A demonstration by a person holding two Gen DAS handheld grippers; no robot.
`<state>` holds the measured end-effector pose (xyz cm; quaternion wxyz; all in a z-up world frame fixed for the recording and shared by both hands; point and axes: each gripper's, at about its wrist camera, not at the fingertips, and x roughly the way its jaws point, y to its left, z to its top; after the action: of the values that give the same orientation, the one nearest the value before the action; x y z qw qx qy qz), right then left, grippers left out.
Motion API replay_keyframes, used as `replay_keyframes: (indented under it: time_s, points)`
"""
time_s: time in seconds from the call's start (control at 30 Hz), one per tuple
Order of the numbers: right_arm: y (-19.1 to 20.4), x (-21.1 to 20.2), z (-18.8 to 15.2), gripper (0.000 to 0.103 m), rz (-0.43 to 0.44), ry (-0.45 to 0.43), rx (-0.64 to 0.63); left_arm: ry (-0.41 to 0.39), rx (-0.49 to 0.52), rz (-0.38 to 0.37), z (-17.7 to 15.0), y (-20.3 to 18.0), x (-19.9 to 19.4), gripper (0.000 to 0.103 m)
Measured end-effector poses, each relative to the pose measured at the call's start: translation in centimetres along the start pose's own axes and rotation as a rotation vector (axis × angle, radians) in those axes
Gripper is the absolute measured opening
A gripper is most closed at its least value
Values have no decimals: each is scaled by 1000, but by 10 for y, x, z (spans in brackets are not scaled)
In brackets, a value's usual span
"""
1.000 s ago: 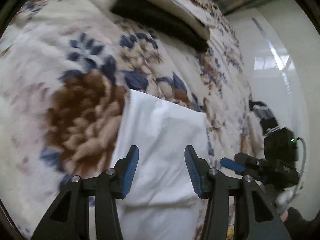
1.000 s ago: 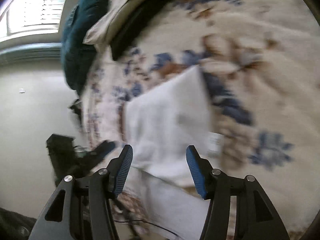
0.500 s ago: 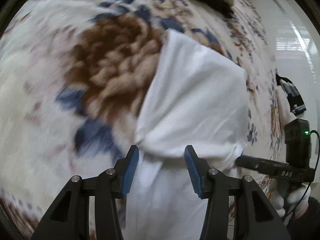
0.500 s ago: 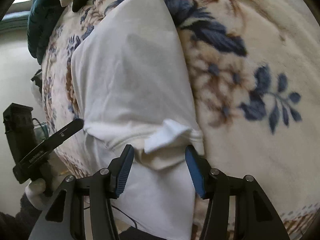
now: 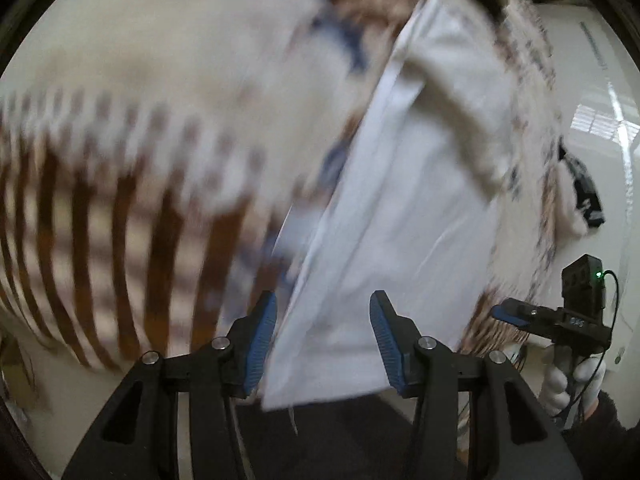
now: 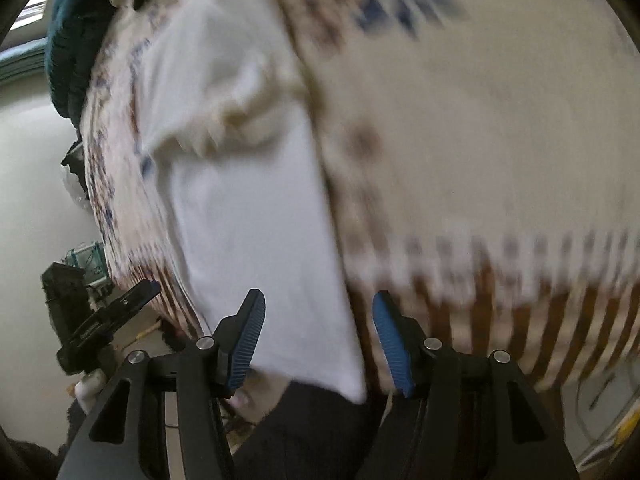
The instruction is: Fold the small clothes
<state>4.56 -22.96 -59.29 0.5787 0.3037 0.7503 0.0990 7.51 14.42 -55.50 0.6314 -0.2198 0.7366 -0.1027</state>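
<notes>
Covering most of both frames, a floral blanket (image 5: 168, 80) with brown stripes along its lower edge lay badly blurred over the bed. On it, a white garment (image 5: 404, 216) ran from the upper right of the left wrist view down to the bottom centre, its lower edge hanging past the blanket's edge. A dark teal bundle (image 6: 68, 36) sat at the upper left of the right wrist view. The left claw (image 5: 322, 338) stood open, fabric between its fingers ungripped. The right claw (image 6: 318, 338) stood open likewise.
</notes>
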Motion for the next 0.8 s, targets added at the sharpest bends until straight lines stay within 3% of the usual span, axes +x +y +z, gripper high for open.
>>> replay_keyframes:
  time_s: [0.17,0.37,0.4,0.43,0.47,0.5,0.57,0.6,0.63,0.8]
  points:
    - [-33,31,-36,58,45,78,51,101,-25,-74,-30,18,39,45]
    - [-50,64,-50,58,122,120,89,76,-19,-97,-34,12,48,43]
    - [-48,67,-48,58,124,123,89,65,-7,-97,-37,9,47,39]
    - [-48,71,-48,58,129,126,91,56,8,-90,-38,5,45,17]
    - [-48,74,-48,58,139,129,94,53,17,-100,-39,-1,45,7]
    - [-42,78,-44,57,156,136,101,46,14,-108,-41,-4,41,7]
    - [-37,81,-48,37,174,133,106,27,8,-127,-44,-9,35,5]
    - [-35,82,-50,17,174,136,105,17,2,-134,-46,-11,31,5]
    - [-33,82,-51,8,171,140,102,9,-5,-146,-47,-13,26,5]
    - [-21,61,-62,4,217,100,84,-27,-66,-248,-49,-21,-4,5]
